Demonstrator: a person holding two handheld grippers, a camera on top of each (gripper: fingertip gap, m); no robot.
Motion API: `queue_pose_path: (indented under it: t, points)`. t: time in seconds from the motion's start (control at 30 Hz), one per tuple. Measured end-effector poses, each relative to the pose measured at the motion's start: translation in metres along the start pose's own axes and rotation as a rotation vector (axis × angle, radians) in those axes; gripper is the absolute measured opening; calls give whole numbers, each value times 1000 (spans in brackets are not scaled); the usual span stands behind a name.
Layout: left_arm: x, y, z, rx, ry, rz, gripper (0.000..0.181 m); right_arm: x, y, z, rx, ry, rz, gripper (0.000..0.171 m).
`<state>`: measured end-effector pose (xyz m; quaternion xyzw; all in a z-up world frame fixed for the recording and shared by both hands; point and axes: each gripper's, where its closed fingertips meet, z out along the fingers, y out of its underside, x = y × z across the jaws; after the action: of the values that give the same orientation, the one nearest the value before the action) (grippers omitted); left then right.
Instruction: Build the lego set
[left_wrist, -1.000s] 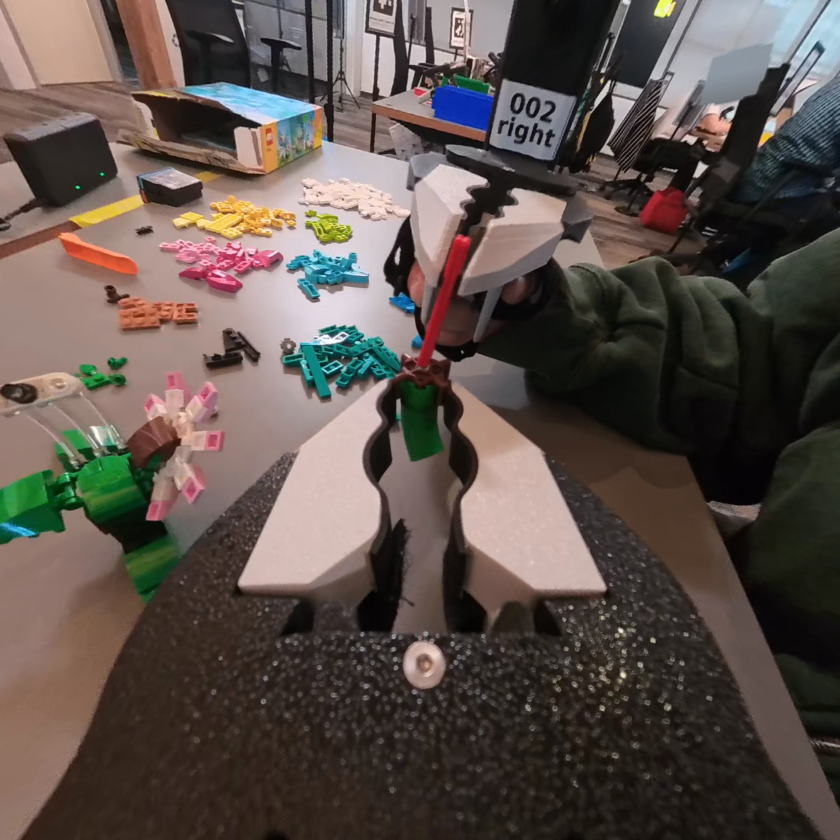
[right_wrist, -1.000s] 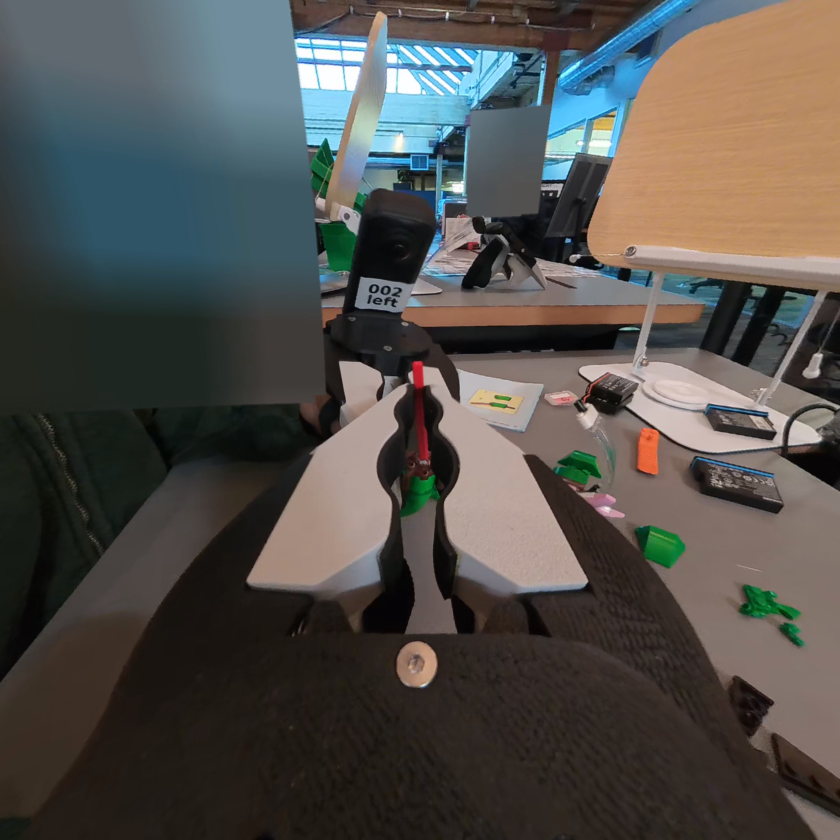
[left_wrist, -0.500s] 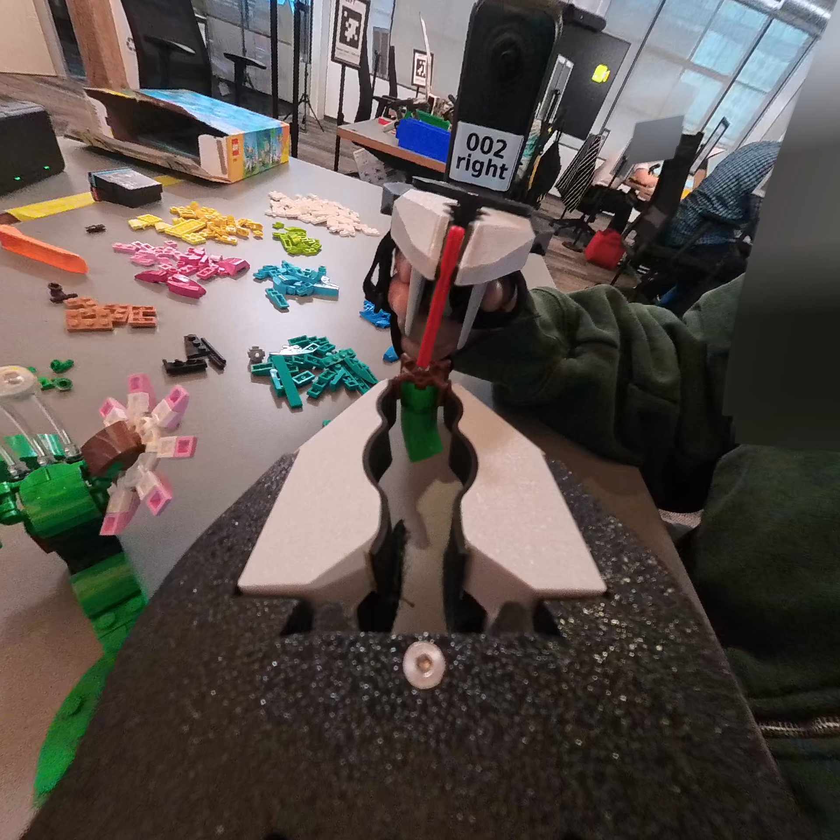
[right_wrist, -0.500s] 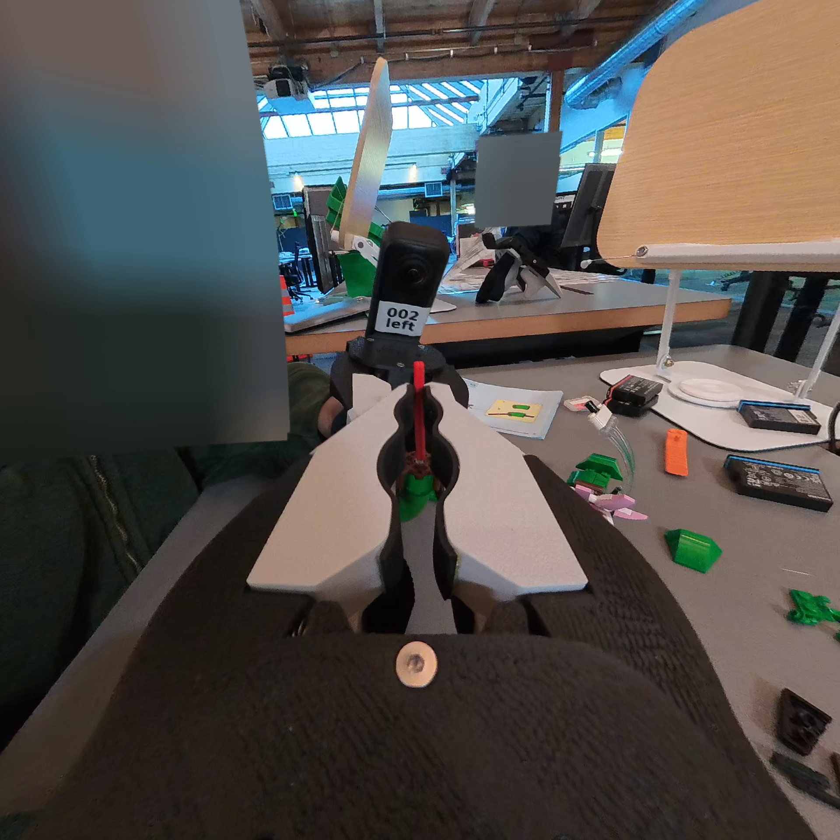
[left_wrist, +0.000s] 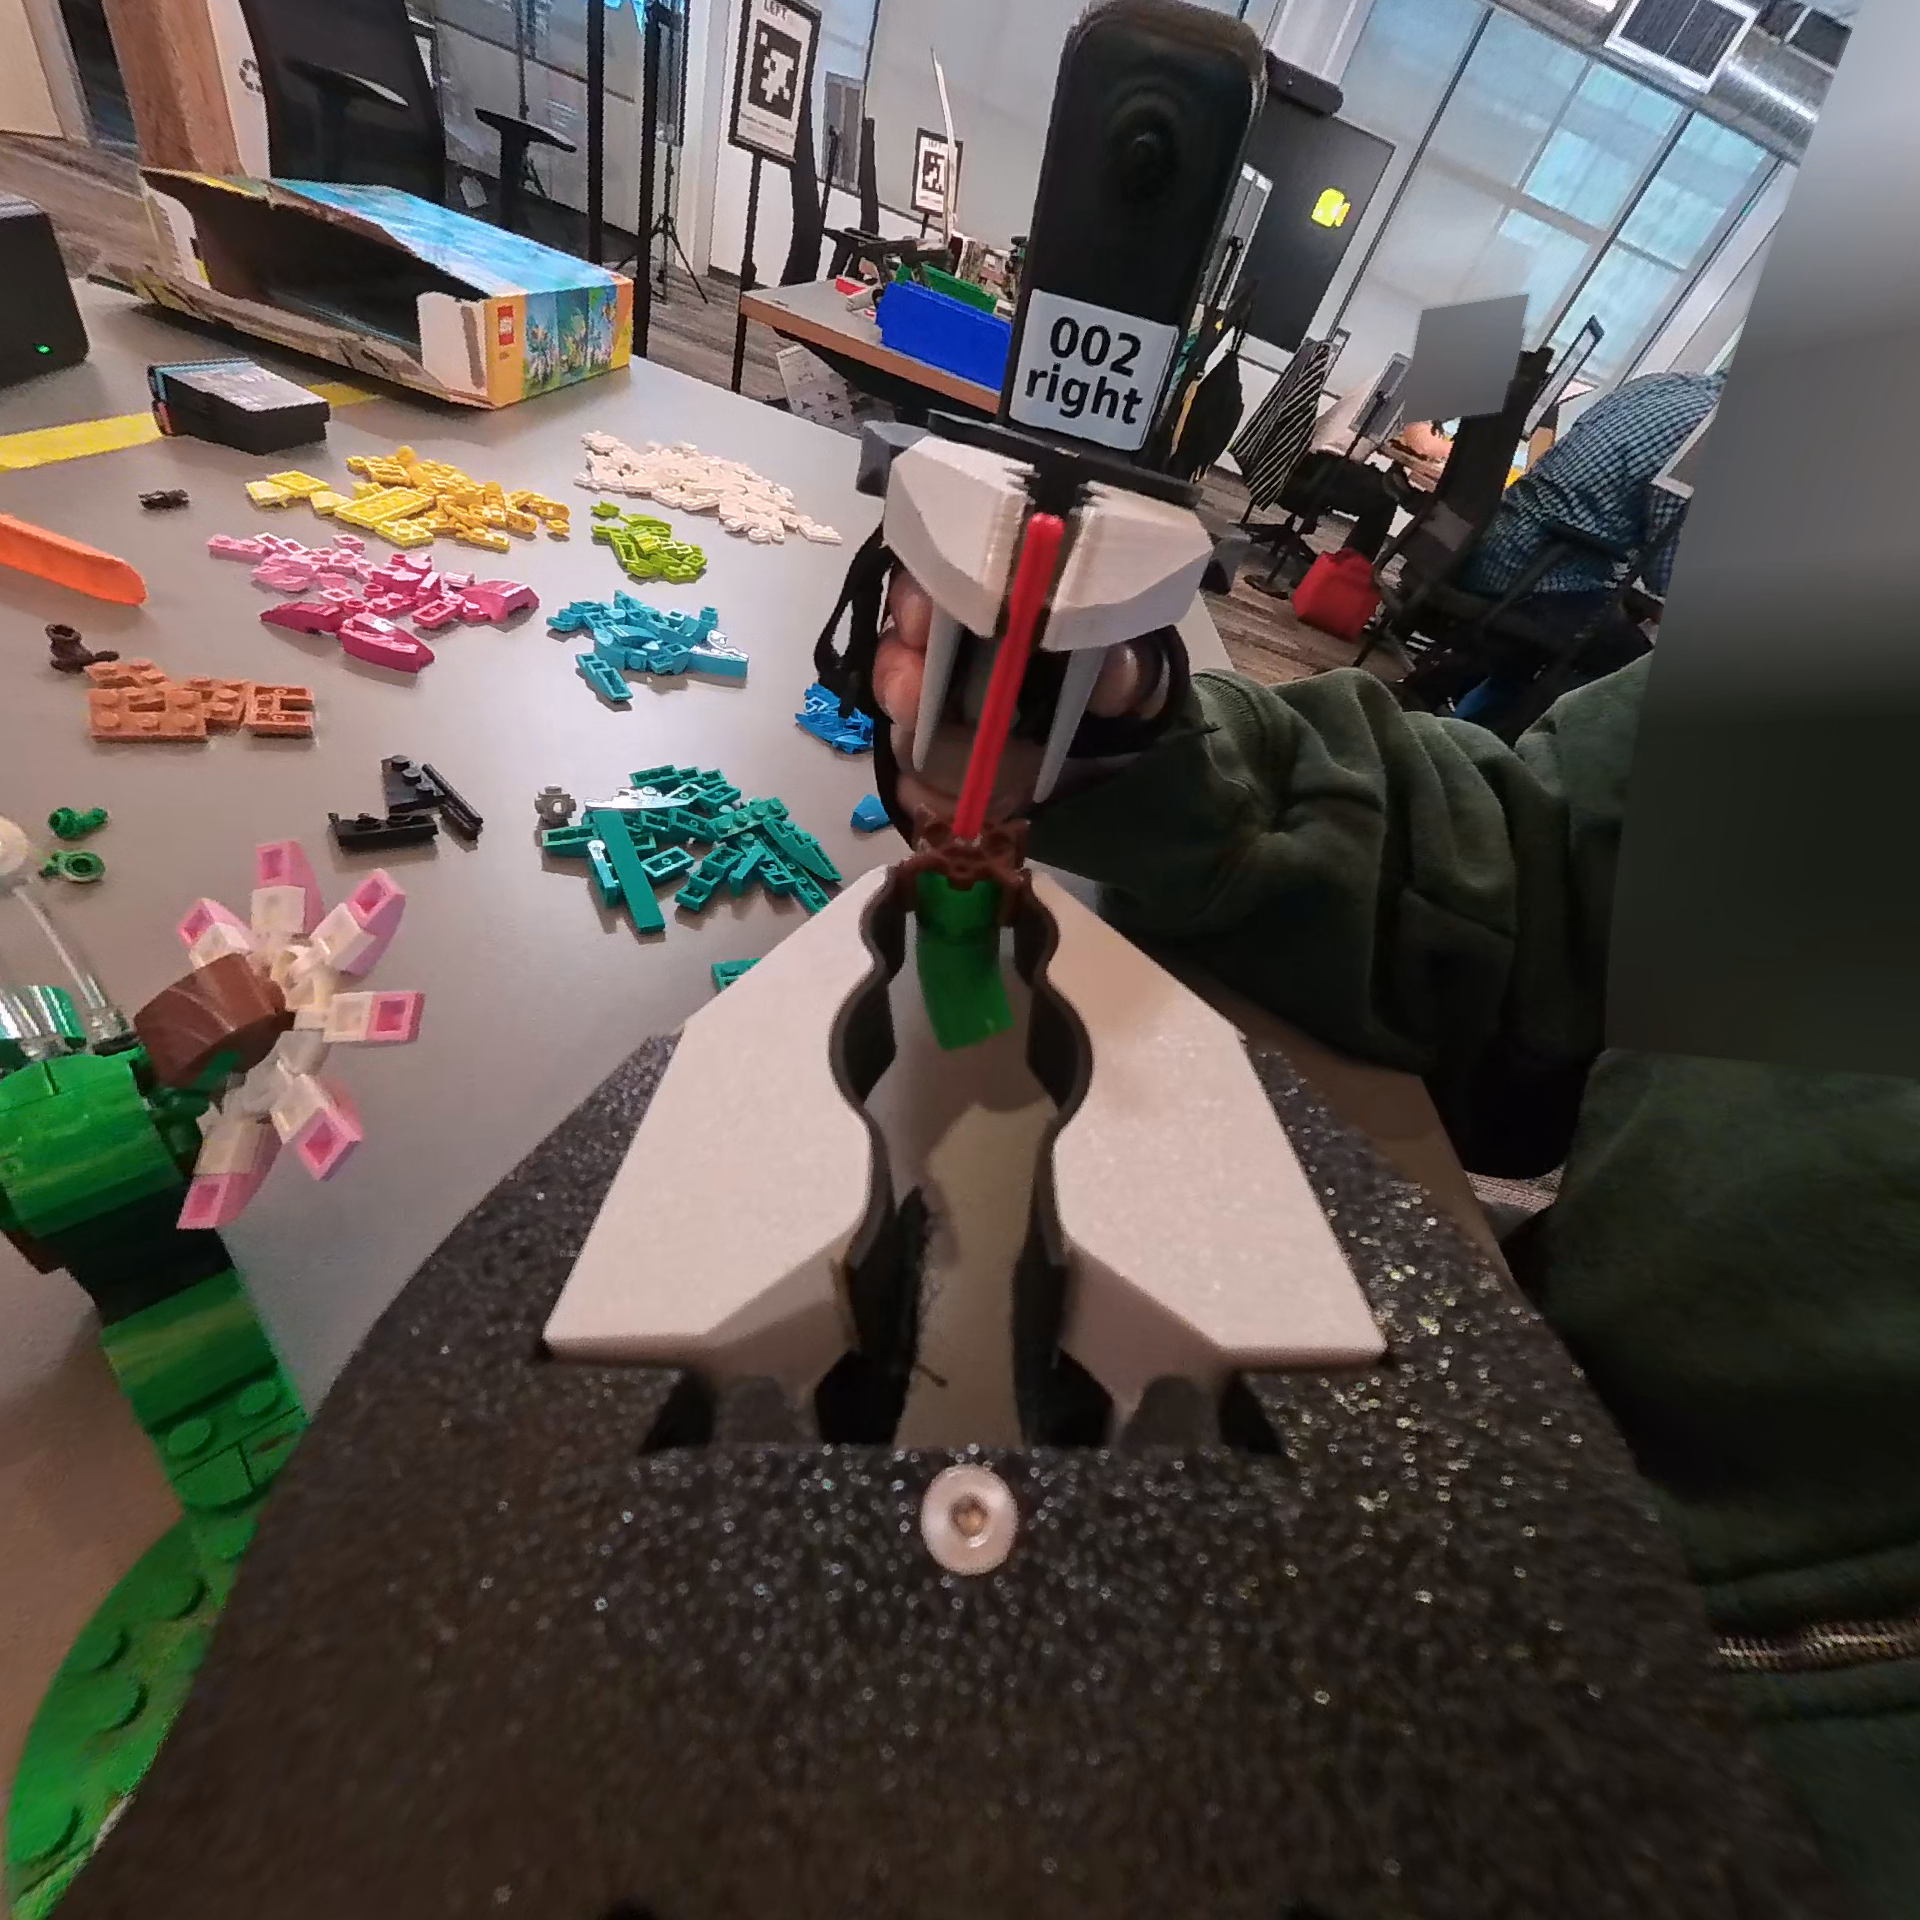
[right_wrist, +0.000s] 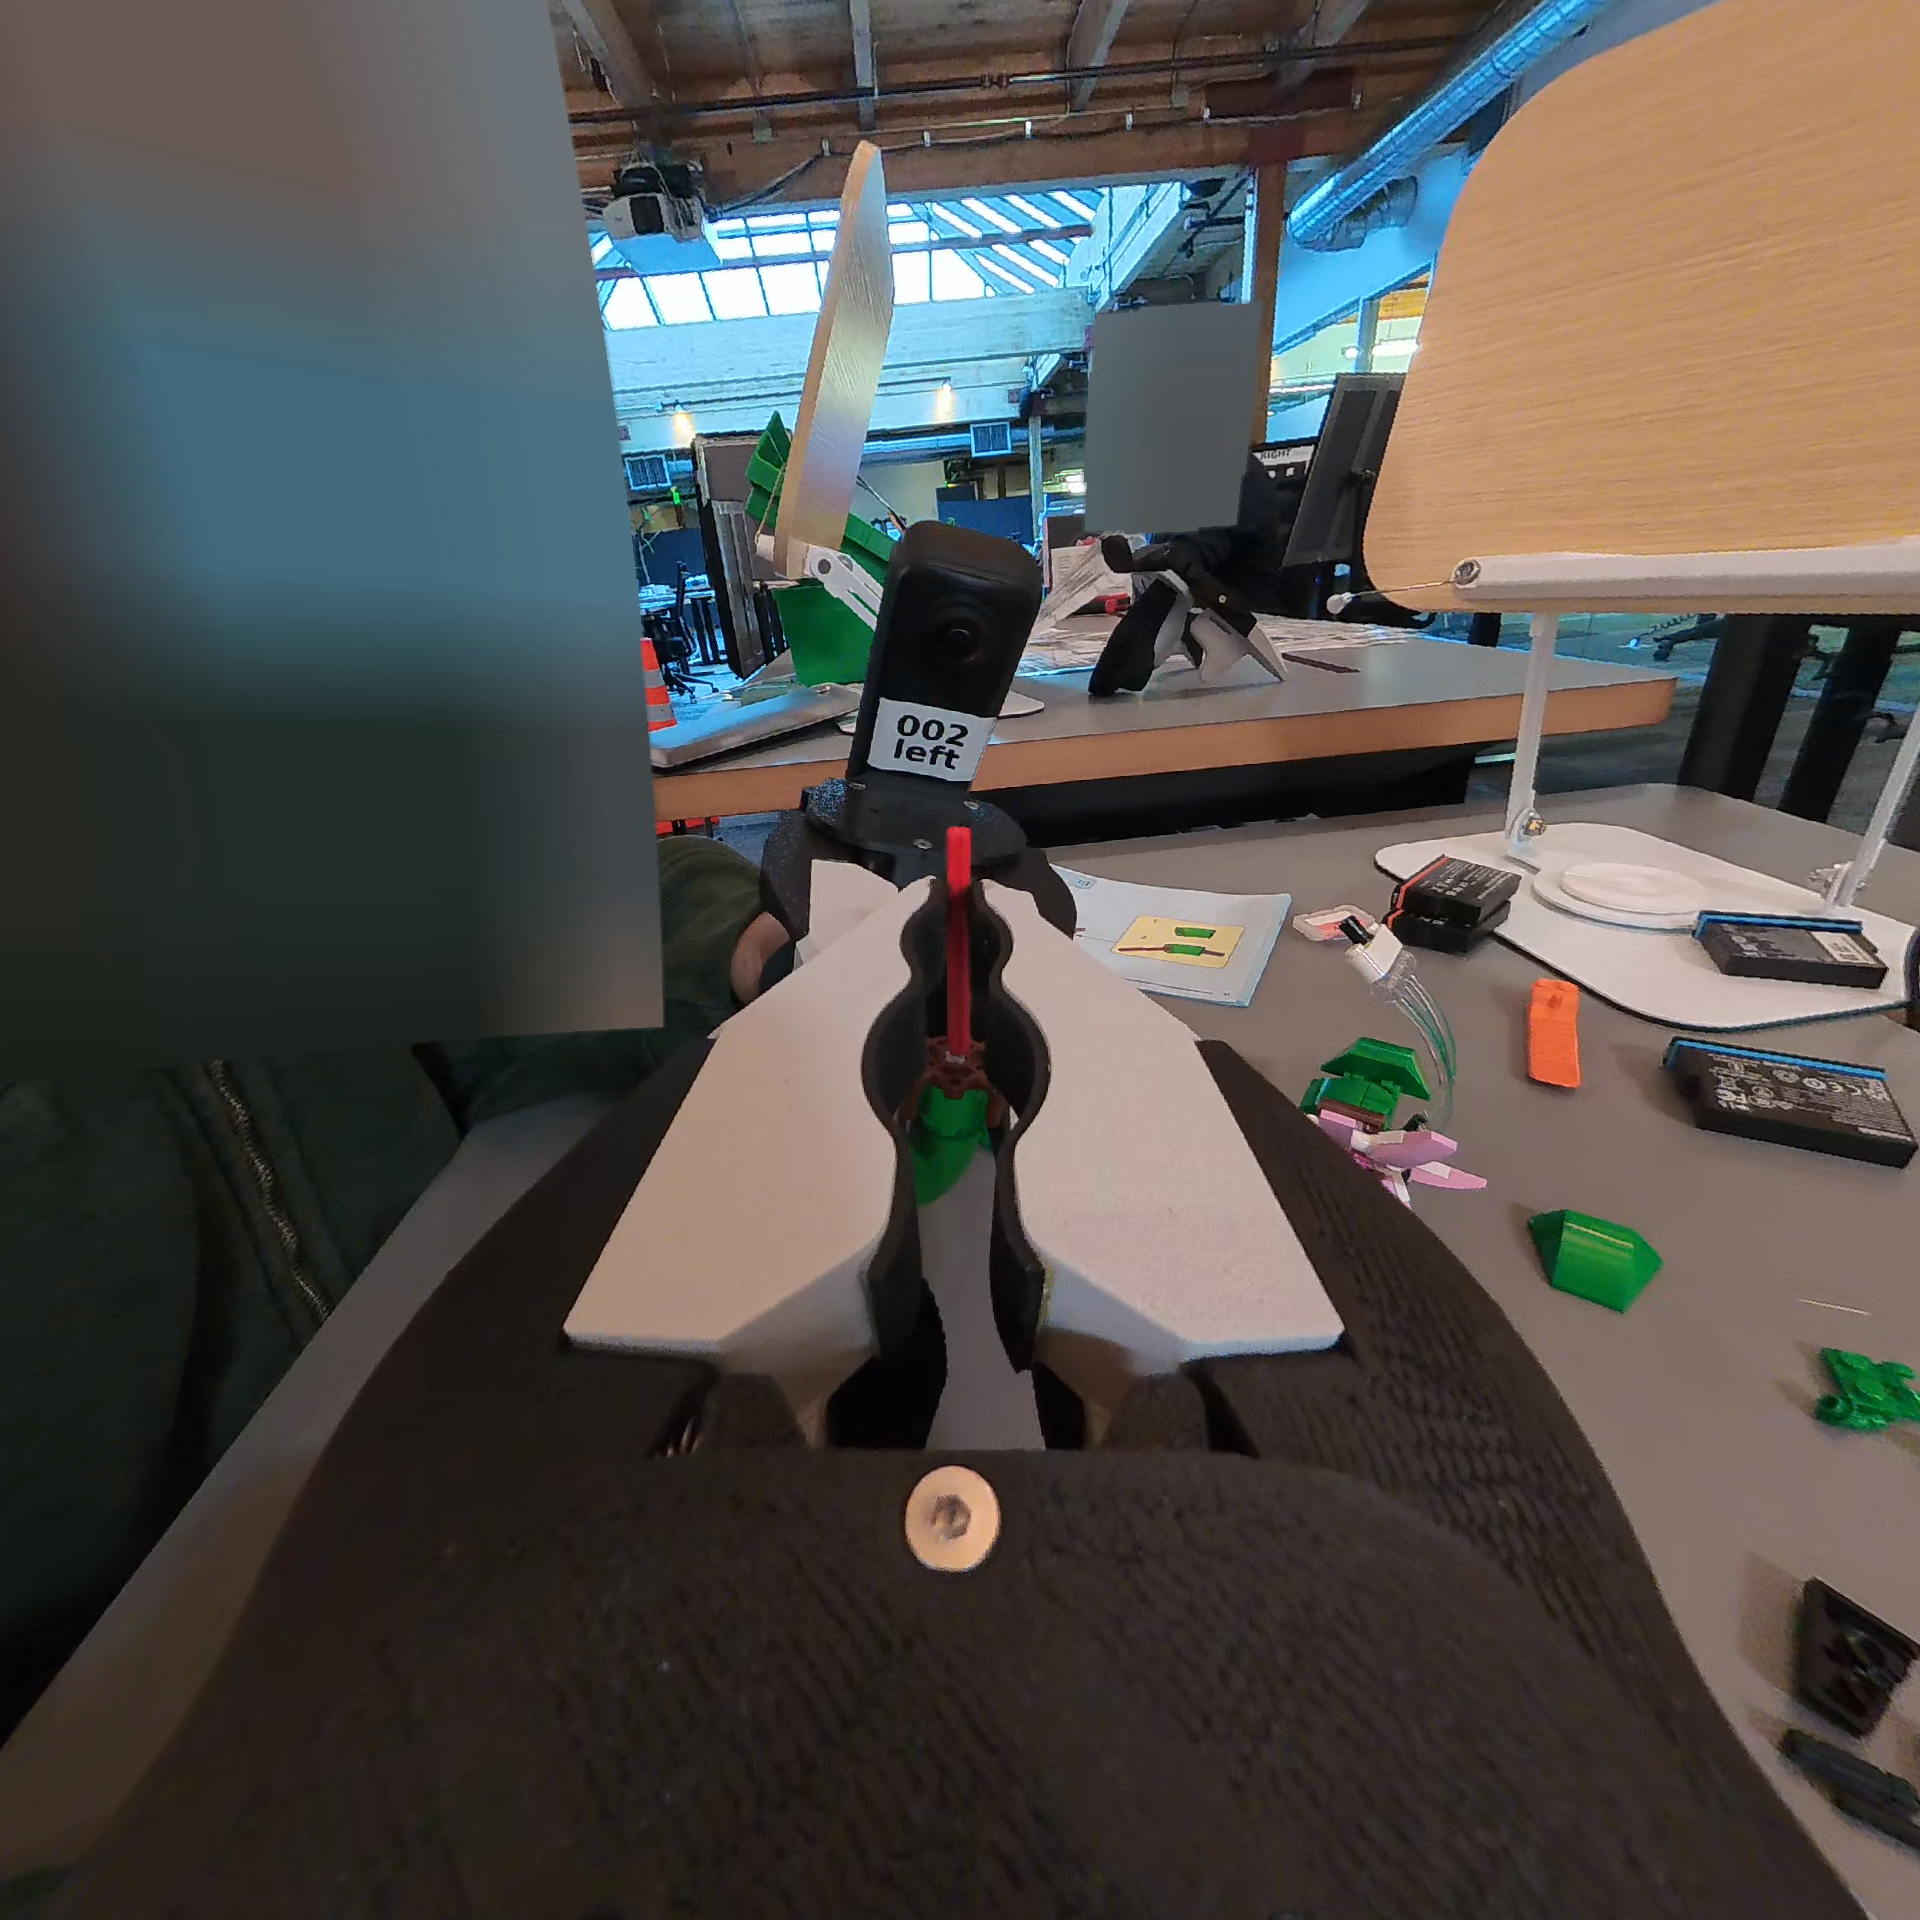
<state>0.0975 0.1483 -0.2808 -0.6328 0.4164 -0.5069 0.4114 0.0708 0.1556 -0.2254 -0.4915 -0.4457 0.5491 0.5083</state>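
My left gripper (left_wrist: 961, 883) is shut on a green stem piece (left_wrist: 961, 966) capped by a small brown ring piece (left_wrist: 966, 854). A thin red rod (left_wrist: 1003, 686) runs from the brown piece up into my right gripper (left_wrist: 1039, 514), which faces me and is shut on the rod. In the right wrist view my right gripper (right_wrist: 956, 894) pinches the red rod (right_wrist: 958, 966) near its top. The brown piece (right_wrist: 954, 1075) and the green piece (right_wrist: 951, 1132) sit lower between its fingers. The left gripper's fingers (right_wrist: 842, 904) are mostly hidden behind.
Sorted piles of bricks lie on the grey table (left_wrist: 499, 935): yellow, pink, white, light blue and teal (left_wrist: 707, 842). A pink-white flower model (left_wrist: 281, 1029) on green bricks stands at the left. A set box (left_wrist: 416, 301), an orange tool (right_wrist: 1553, 1034), a booklet (right_wrist: 1174, 945) and batteries (right_wrist: 1787, 1101) lie around. Spacing between my two grippers at the tips: around 6 centimetres.
Both grippers have shifted together, still joined by the rod. The table's contents have slid left in the left wrist view. The grips have not changed.
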Motion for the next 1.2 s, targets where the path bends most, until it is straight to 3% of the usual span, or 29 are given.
queue_pose_path:
  t: [1.2]
  points:
    - [0,-3,-1,18,-21,37,19,-2,-1,-2,8,-4,-19,1]
